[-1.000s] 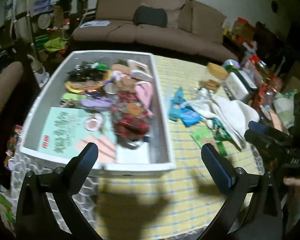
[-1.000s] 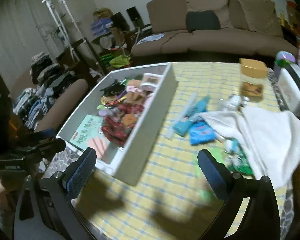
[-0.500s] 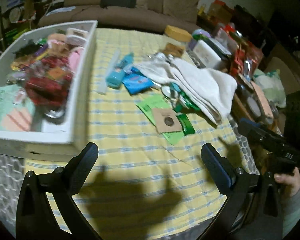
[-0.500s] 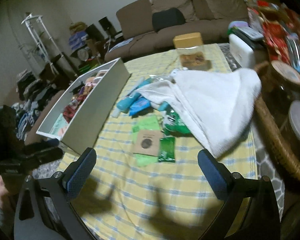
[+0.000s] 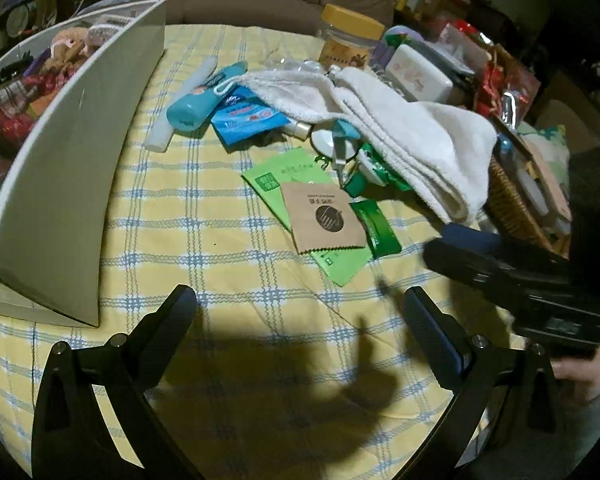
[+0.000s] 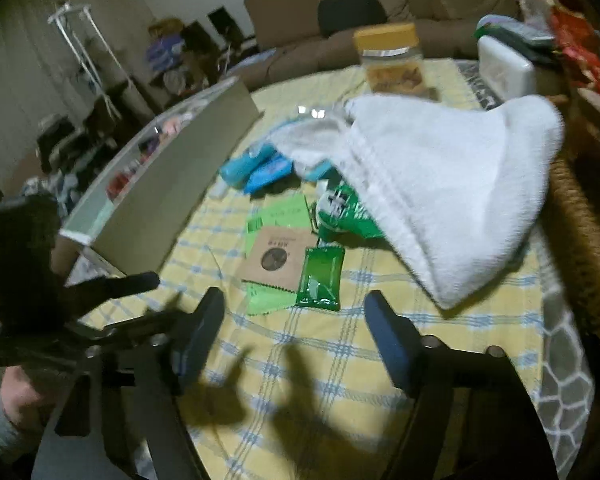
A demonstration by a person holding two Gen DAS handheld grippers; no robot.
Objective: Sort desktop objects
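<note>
Loose items lie on the yellow checked tablecloth: a brown sachet on light green sachets, a dark green packet, a blue tube, a blue pouch and a white towel. The white storage box full of items stands at the left. My left gripper is open and empty, short of the brown sachet. My right gripper is open and empty, just short of the dark green packet and brown sachet.
A yellow-lidded jar and a white case stand at the table's back. A wicker basket of clutter sits at the right edge. A brown sofa is behind the table.
Both grippers have swung right from the box and moved lower and closer to the sachets; the right view is blurred by motion. Both stay open and empty.
</note>
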